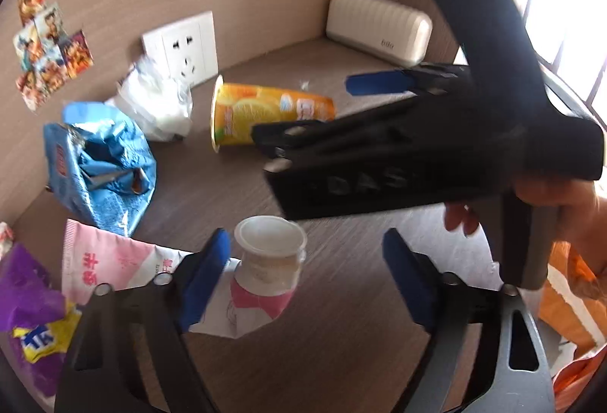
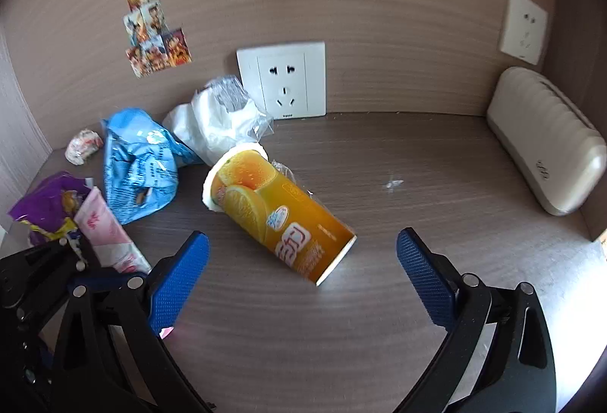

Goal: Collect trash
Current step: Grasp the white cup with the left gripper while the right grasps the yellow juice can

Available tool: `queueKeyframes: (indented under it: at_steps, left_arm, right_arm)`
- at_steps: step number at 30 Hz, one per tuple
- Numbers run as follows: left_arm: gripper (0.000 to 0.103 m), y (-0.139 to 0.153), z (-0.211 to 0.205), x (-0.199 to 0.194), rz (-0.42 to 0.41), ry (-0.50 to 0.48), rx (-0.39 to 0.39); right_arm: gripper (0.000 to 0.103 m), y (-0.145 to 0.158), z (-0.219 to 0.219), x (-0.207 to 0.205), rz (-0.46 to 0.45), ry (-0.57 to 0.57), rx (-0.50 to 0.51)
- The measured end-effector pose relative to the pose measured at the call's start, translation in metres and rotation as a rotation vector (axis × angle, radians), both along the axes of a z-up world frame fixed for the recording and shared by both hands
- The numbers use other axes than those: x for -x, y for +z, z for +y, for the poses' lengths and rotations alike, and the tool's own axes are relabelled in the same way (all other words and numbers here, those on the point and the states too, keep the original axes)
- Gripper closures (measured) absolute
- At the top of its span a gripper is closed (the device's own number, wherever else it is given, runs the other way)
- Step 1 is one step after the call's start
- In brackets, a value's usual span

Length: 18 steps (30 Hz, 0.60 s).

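An orange paper cup (image 2: 279,213) lies on its side on the brown desk (image 2: 379,318); it also shows in the left wrist view (image 1: 265,115). My right gripper (image 2: 303,272) is open just in front of it, empty. My left gripper (image 1: 309,278) is open, its fingers on either side of a small white plastic cup (image 1: 270,253) standing on a pink-and-white wrapper (image 1: 117,261). The right gripper's black body (image 1: 417,147) crosses the left wrist view above that cup.
A blue snack bag (image 2: 138,166), a clear plastic bag (image 2: 220,120), a purple-yellow wrapper (image 2: 49,208) and a small crumpled wrapper (image 2: 83,145) lie at the left. A white case (image 2: 550,143) lies at the right wall. Wall sockets (image 2: 282,81) are behind. An orange bag (image 1: 573,299) is at the right.
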<state>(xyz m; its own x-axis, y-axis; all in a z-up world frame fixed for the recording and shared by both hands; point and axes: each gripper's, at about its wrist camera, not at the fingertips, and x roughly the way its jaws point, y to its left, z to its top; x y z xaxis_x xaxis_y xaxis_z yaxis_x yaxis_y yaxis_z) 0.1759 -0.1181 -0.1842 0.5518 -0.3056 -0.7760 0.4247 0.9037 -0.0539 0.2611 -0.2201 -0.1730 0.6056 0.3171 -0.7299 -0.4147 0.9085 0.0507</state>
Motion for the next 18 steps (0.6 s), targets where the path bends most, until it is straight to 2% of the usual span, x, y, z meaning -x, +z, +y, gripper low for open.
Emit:
queueKeyframes:
  at_steps: [3,5,7,9,18]
  left_arm:
    - [0.043,-0.005,0.0,-0.004,0.004,-0.001,-0.028]
    - [0.071,-0.005,0.001,-0.006,-0.008,0.007,-0.039]
    - [0.071,-0.005,0.002,-0.008,-0.008,0.011,-0.043]
    - [0.071,-0.004,0.002,-0.008,-0.008,0.018,-0.044]
    - [0.074,0.019,0.005,0.006,-0.032,0.044,-0.005]
  right_arm:
    - [0.004,-0.009,0.008,-0.011,0.025,0.019,0.029]
    - [0.008,-0.014,0.011,-0.017,0.066,0.033,0.035]
    - [0.039,-0.014,0.013,-0.018,0.057,0.036,0.051]
    - [0.061,-0.012,0.012,-0.015,0.06,0.05,0.052]
    - [0.061,0.014,-0.028,0.033,0.026,-0.024,-0.034]
